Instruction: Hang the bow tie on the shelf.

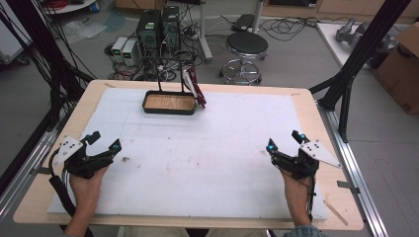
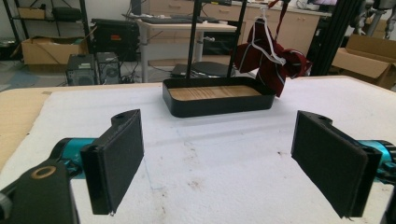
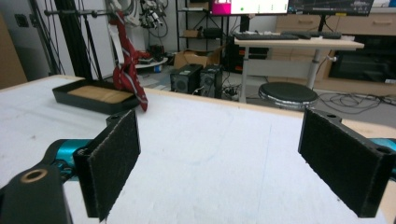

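A black tray (image 1: 169, 110) with a wooden floor stands at the far middle of the white mat (image 1: 207, 148); two thin black posts rise from it. A dark red cloth with white trim (image 1: 197, 89) hangs from the rack beside the tray's right end, also seen as the red cloth (image 2: 273, 58) and the red cloth (image 3: 127, 65). My left gripper (image 1: 103, 141) rests near the front left, open, nothing between its pads (image 2: 116, 158). My right gripper (image 1: 285, 142) rests at the front right, open and empty, pads (image 3: 112, 161) wide apart.
The tray (image 2: 217, 105) lies straight ahead of the left gripper, and the tray (image 3: 91, 103) far left of the right gripper. The wooden table edge (image 1: 316, 106) frames the mat. Beyond it are a round stool (image 1: 246, 47), computer towers (image 1: 158, 27), cables and black frame posts (image 1: 356, 54).
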